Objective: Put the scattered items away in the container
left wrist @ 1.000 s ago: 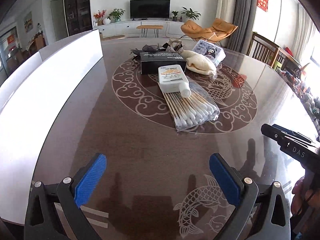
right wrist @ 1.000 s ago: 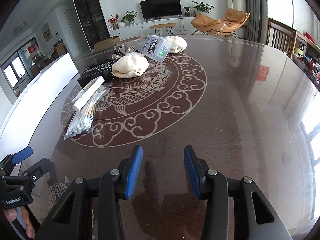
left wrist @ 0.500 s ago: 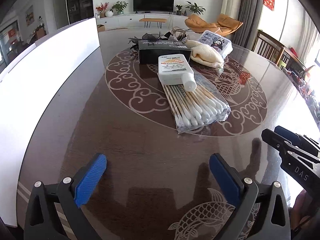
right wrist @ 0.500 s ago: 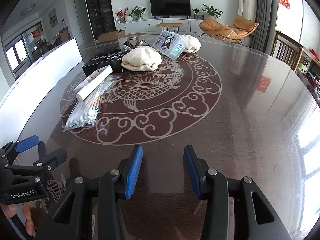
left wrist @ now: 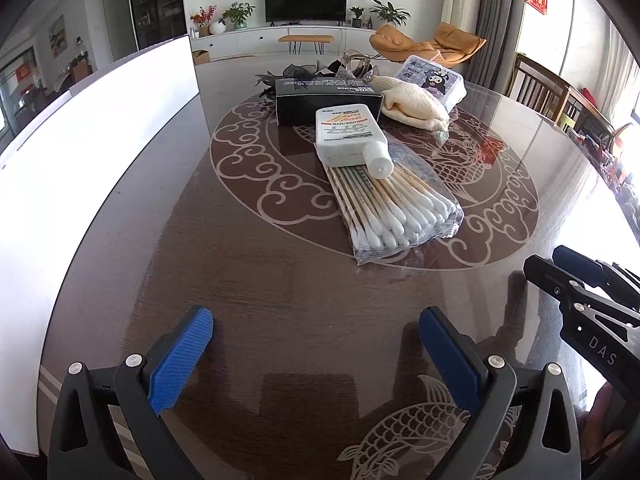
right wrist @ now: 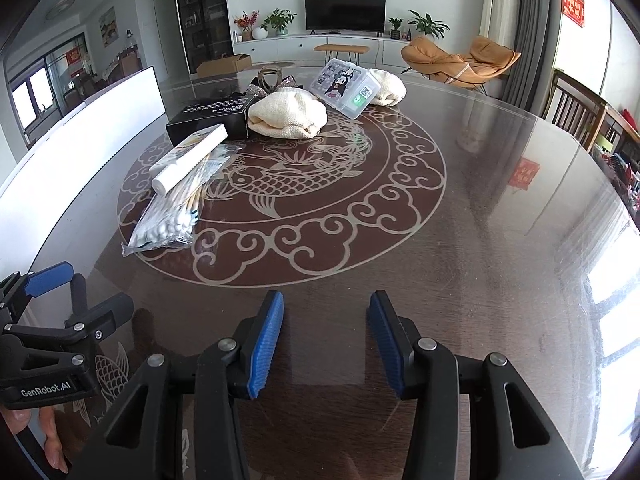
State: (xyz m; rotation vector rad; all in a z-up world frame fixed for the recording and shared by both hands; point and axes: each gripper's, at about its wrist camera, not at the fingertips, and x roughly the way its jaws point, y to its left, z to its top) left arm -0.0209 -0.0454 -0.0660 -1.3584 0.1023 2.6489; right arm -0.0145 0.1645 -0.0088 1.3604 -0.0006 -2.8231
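A bag of cotton swabs (left wrist: 396, 208) lies on the dark round table (left wrist: 248, 280) with a white bottle (left wrist: 352, 136) resting on its far end. Behind them sit a black box (left wrist: 328, 100), a cream cloth (left wrist: 412, 106) and a clear plastic box with a cartoon print (left wrist: 434, 80). A long white container (left wrist: 80, 140) stands along the left. My left gripper (left wrist: 316, 352) hangs open over bare table, short of the swabs. My right gripper (right wrist: 326, 340) is empty, its jaws opening, to the right of the left gripper (right wrist: 86, 292).
A second cream cloth (right wrist: 386, 88) and glittery hair bows with a clip (right wrist: 272, 80) lie at the far side of the pile. Wooden chairs (right wrist: 580, 116) stand past the table's right edge. A person's fingers (right wrist: 52, 440) hold the left gripper's handle.
The scattered items now sit a little nearer in the left wrist view. The right wrist view has rolled more level, and the right gripper's jaws stand slightly wider apart.
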